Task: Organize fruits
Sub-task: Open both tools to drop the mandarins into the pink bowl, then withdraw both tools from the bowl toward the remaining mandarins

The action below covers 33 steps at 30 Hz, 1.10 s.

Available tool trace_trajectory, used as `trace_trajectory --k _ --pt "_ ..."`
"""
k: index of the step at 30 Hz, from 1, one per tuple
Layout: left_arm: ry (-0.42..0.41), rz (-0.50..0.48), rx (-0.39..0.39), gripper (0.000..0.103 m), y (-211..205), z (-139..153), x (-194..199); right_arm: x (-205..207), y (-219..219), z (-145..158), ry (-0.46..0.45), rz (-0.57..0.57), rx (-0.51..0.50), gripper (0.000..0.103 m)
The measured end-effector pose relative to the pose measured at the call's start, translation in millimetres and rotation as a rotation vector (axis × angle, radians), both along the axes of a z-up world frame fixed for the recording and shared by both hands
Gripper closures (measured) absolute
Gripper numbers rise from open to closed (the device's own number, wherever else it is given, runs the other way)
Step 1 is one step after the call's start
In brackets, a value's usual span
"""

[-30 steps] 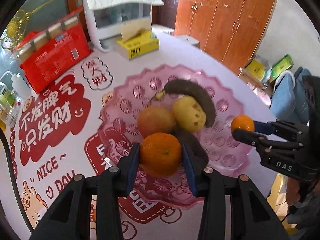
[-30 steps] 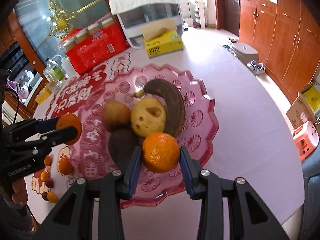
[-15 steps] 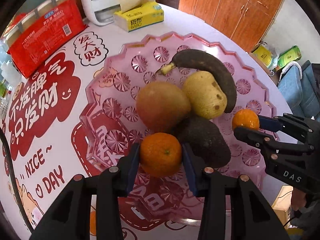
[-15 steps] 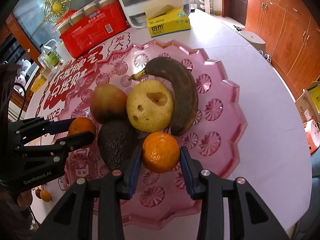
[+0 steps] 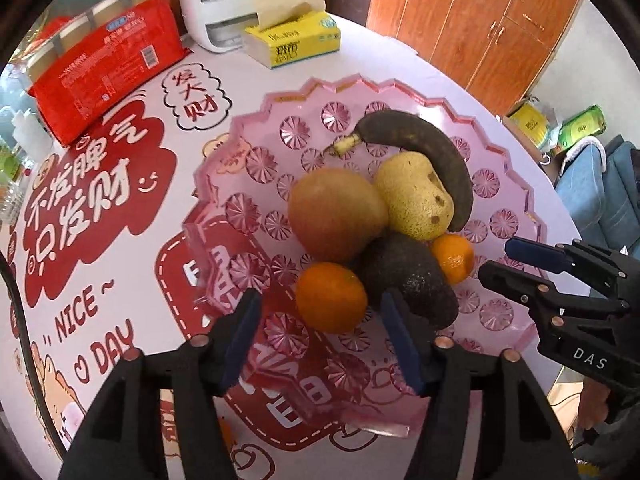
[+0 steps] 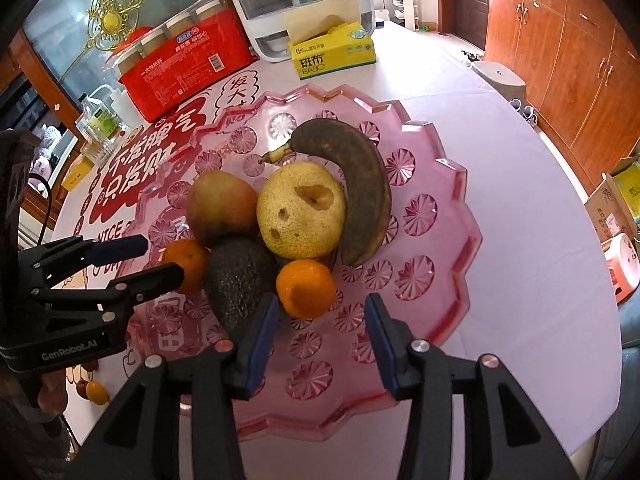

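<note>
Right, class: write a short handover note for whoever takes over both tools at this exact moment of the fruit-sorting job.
Left tool: jaws opening, pads clear of the orange that sits between them on the pink tray.
Right tool: jaws opening too, pads off the second orange, which rests on the tray beside the avocado.
Also on the tray: brown pear, yellow pear, dark banana, all bunched in the middle.
Done: both oranges are set down on the tray.
Left: back both tools away. A few small fruits seem to lie on the table beyond the tray edge; check them.
</note>
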<state>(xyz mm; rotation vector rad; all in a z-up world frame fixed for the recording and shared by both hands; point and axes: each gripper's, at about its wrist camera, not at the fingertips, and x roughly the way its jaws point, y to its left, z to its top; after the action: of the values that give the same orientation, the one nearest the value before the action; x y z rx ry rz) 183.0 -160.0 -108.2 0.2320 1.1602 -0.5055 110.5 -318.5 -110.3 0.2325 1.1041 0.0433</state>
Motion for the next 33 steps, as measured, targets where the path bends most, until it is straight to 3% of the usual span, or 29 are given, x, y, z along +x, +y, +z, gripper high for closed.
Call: trace_trajectory --k 19,33 --pt "-0.101 0.091 -0.026 0.019 41.4 46.2 -57.8 -38.4 23.3 36.6 -0.08 0.044 -0.026 0.057" --pt "-0.148 0.188 -0.046 0.018 89.0 73.6 -97.0 -66.1 56.4 64.0 -0.14 0.115 -0.027 0.057"
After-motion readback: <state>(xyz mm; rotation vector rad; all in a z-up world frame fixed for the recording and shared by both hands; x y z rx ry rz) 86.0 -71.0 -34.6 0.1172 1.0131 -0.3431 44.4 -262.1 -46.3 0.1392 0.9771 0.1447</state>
